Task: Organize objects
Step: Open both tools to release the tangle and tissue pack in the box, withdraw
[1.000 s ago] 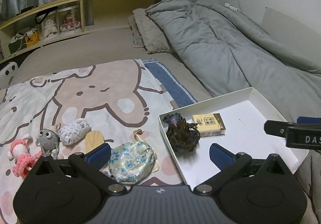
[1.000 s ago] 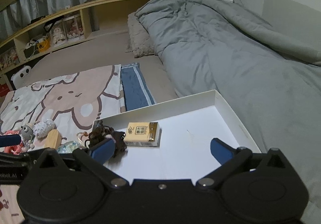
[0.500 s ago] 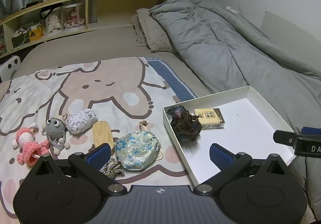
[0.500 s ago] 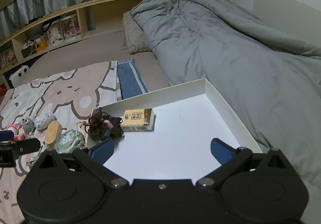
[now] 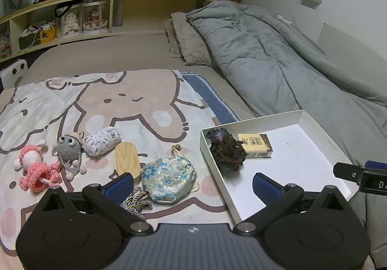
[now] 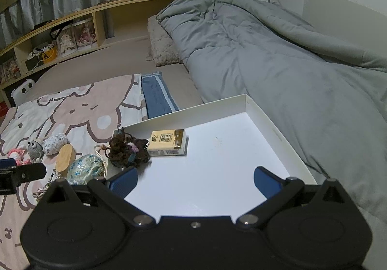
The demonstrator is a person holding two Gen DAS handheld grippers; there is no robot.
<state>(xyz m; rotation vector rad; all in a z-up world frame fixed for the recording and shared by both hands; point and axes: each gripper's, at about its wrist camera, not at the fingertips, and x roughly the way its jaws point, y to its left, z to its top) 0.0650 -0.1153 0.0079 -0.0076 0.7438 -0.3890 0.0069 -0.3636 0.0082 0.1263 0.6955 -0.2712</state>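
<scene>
A white box point(image 5: 314, 125) point(image 6: 273, 132) lies on the bed and holds a dark yarn bundle point(image 5: 227, 152) point(image 6: 128, 152) and a tan tissue pack point(image 5: 255, 145) point(image 6: 168, 143). Left of it, on the cartoon blanket point(image 5: 116, 100), lie a floral pouch point(image 5: 168, 173) point(image 6: 83, 169), a wooden oval point(image 5: 127, 161) point(image 6: 65, 157), a white yarn ball point(image 5: 102, 140), a grey crochet toy point(image 5: 69, 149), a pink crochet doll point(image 5: 33, 171) and a braided cord point(image 5: 136, 201). My left gripper point(image 5: 193, 187) hangs open above the pouch and the box's edge. My right gripper point(image 6: 194, 181) is open over the box floor, holding nothing.
A grey duvet point(image 6: 278, 57) covers the bed's right side right up to the box. A pillow point(image 5: 191, 45) lies at the head. Wooden shelves point(image 5: 72, 21) with dolls and clutter run along the back. A white device point(image 5: 14, 71) sits at the far left.
Both grippers have pulled back and up, so more of the blanket and its toys shows. The objects have not moved and both grippers stay open.
</scene>
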